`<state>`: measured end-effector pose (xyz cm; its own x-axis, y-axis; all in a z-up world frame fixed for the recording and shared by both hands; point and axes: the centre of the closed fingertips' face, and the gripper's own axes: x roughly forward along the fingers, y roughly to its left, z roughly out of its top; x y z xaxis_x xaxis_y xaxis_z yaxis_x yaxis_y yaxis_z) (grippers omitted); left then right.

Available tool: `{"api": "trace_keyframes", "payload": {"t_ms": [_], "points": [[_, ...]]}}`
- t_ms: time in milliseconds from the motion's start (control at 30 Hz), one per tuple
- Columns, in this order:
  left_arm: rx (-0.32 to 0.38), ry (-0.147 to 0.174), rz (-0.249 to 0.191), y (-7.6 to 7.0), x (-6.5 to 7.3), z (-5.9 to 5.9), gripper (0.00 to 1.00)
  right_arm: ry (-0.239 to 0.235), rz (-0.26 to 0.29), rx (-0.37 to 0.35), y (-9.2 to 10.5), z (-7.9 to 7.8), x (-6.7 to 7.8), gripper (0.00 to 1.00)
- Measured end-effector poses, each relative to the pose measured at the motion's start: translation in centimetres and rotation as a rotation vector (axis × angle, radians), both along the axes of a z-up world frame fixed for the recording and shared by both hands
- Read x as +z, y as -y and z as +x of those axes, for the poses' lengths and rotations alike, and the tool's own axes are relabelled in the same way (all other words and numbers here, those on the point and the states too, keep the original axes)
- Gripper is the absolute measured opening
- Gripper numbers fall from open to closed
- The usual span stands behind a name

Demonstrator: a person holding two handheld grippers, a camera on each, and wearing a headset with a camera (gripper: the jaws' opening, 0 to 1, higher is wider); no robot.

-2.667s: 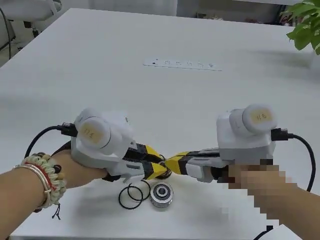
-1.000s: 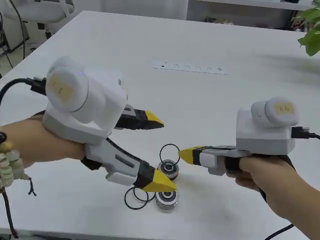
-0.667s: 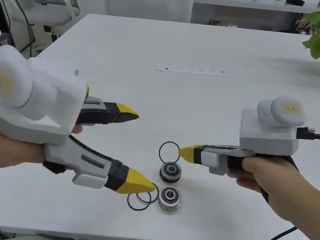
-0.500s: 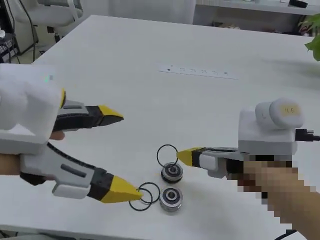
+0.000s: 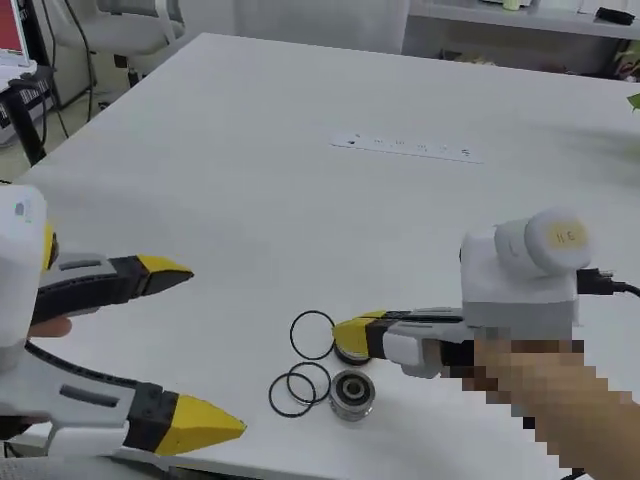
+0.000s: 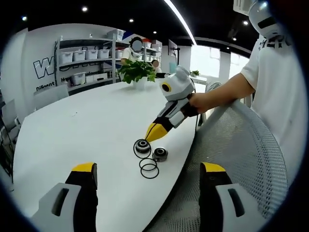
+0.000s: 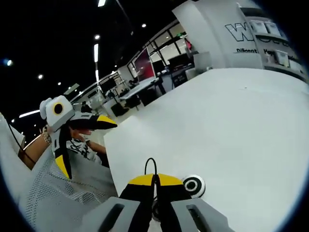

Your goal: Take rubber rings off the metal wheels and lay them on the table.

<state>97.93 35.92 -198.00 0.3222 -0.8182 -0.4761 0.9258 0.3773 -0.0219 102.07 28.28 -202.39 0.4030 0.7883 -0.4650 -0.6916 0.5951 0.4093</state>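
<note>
Jaws on the left gripper (image 5: 188, 348) gape wide around nothing, over the bench's (image 5: 300, 180) near edge. Two loose rubber rings (image 5: 300, 388) lie overlapped by that edge, with a metal wheel (image 5: 352, 392) just beside them. A second wheel (image 5: 347, 352) sits just behind. The right gripper (image 5: 345, 333) is clenched on a third ring (image 5: 313, 335) beside it.

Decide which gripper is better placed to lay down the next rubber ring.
Right. The right gripper is shut on a rubber ring beside the metal wheel; the left gripper is wide open, farther off near the table edge.
</note>
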Motion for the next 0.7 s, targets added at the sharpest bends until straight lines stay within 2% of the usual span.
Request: {"api": "trace_keyframes", "payload": {"t_ms": [267,400,567,700], "points": [[0.005,-0.024,0.006,0.2,-1.0,-0.4,0.86,0.003,-0.039,0.052,-1.0,-1.1,-1.0,0.0],[0.005,-0.046,0.017,0.2,-1.5,-0.6,0.85,0.009,-0.074,0.081,-1.3,-1.6,-1.7,0.0],[0.018,-0.05,0.015,0.1,-1.6,-0.5,0.85,0.029,-0.133,0.119,-1.4,-2.0,-2.6,0.0],[0.021,-0.062,0.004,0.1,-1.6,-0.5,0.85,0.041,-0.151,0.118,-1.5,-2.0,-3.0,0.0]]}}
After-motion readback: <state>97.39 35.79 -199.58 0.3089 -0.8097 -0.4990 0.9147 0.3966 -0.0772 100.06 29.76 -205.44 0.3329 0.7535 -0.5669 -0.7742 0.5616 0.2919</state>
